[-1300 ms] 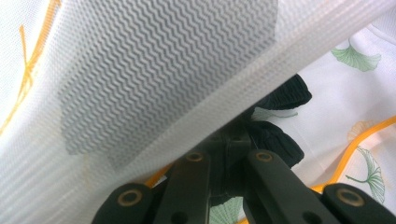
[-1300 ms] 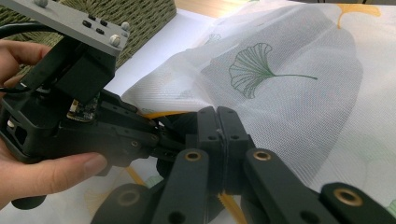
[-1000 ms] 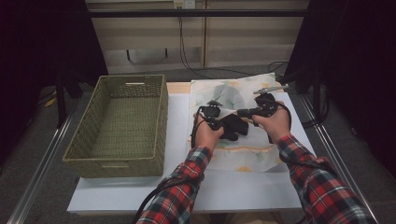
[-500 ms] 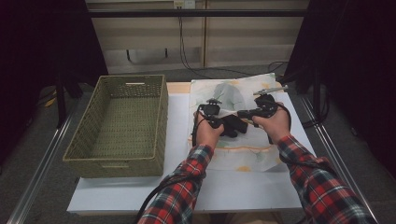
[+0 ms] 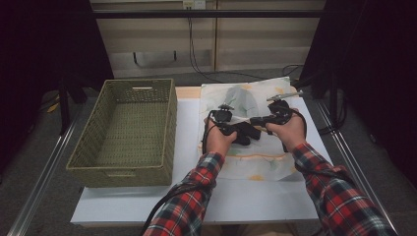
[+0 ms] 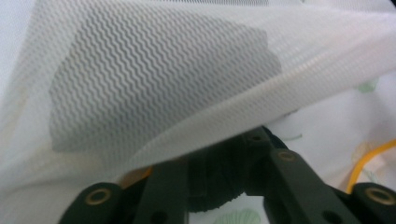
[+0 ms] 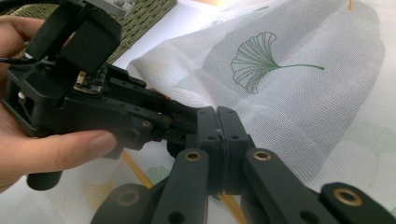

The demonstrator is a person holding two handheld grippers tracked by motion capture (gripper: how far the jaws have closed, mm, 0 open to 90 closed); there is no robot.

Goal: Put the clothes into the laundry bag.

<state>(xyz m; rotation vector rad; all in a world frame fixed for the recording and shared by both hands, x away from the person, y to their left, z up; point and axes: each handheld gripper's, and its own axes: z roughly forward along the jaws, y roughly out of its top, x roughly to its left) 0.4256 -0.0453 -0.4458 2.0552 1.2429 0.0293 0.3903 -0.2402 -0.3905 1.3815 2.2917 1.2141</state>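
A green woven basket (image 5: 125, 130) stood on the left part of the white table (image 5: 196, 196). Just beside its right wall lay a thin white cloth (image 5: 255, 162) with a green leaf print (image 7: 261, 58) and yellow lines, spread on the right part of the table and folded over in the middle.

The left gripper (image 5: 244, 132) was over the middle of the cloth, held in the left hand (image 5: 217, 140). Its jaws had just been opening. In the left gripper view a fold of the cloth (image 6: 154, 88) was draped across and above the jaws, very near the camera; the jaws stood a little apart and I could not see the pads pressing on the fabric.

The right gripper (image 7: 218, 140) met the left one at the middle, held in the right hand (image 5: 287, 132). In the right gripper view its two jaws were pressed fully together. The cloth lay just behind them, but whether an edge of it was pinched there I cannot tell.
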